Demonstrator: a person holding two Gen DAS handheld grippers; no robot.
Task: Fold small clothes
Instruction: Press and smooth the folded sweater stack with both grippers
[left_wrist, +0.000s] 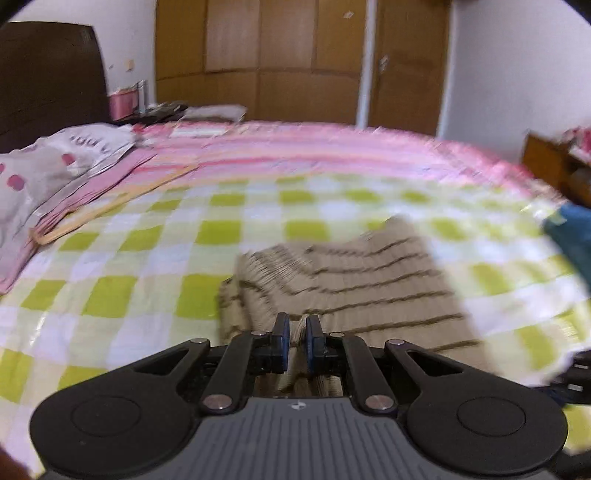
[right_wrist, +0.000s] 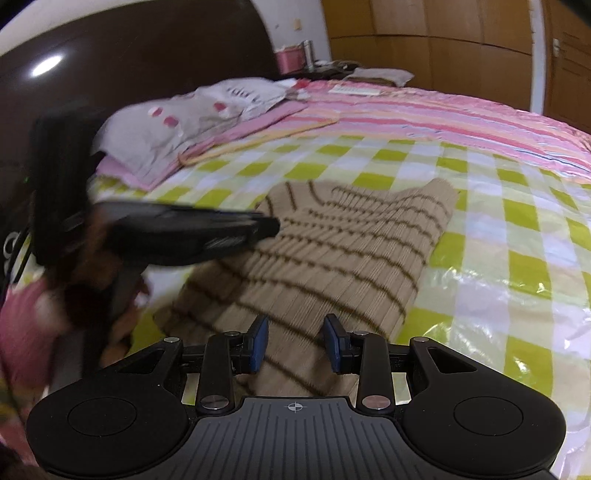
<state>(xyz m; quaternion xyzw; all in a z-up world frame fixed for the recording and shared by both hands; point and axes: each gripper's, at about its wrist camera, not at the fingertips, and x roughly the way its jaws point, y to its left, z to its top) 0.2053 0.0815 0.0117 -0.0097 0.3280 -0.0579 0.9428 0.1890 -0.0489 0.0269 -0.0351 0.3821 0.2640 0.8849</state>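
the beige ribbed knit garment with thin brown stripes (right_wrist: 325, 251) lies on the green-and-white checked bed cover (right_wrist: 517, 229). the left gripper (left_wrist: 297, 326) is nearly closed above the garment's near edge; whether it pinches cloth, i cannot tell. the right gripper (right_wrist: 295, 341) is spread wide over the garment's near end, clasping nothing.

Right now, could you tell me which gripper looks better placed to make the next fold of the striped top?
Probably the left gripper: its jaws look nearly shut, seemingly pinching the near edge of the beige striped top. The right gripper is open over the cloth, holding nothing, so it would first need to close on an edge.
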